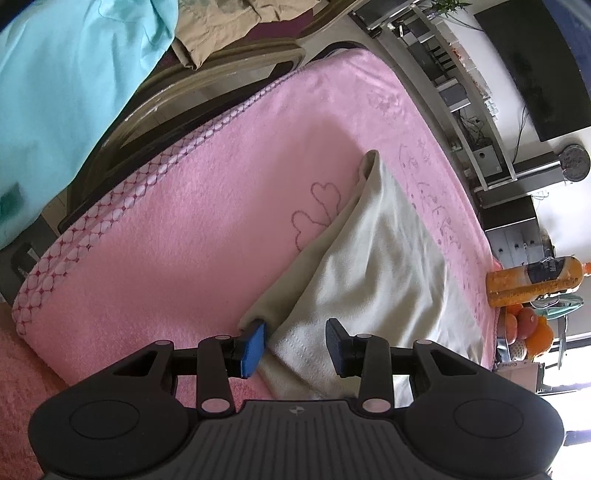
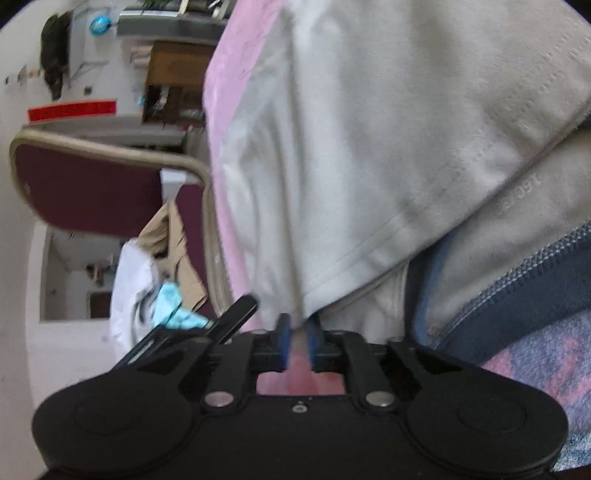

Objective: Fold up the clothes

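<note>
A cream-white garment (image 1: 373, 266) lies on a pink towel-covered table (image 1: 192, 229), stretched in a long folded strip. My left gripper (image 1: 295, 347) is open, its blue pads astride the garment's near edge, the left pad touching a folded corner. In the right wrist view the same garment (image 2: 369, 147) hangs lifted and fills the frame. My right gripper (image 2: 299, 332) is shut on its hemmed lower edge, the blue pads nearly together with cloth between them.
A chair with a turquoise garment (image 1: 66, 96) and a khaki garment (image 1: 221, 29) stands beyond the table's far edge. An orange bottle (image 1: 535, 280) and oranges (image 1: 528, 328) sit at the right edge. A maroon chair (image 2: 92, 188) with piled clothes shows left in the right wrist view.
</note>
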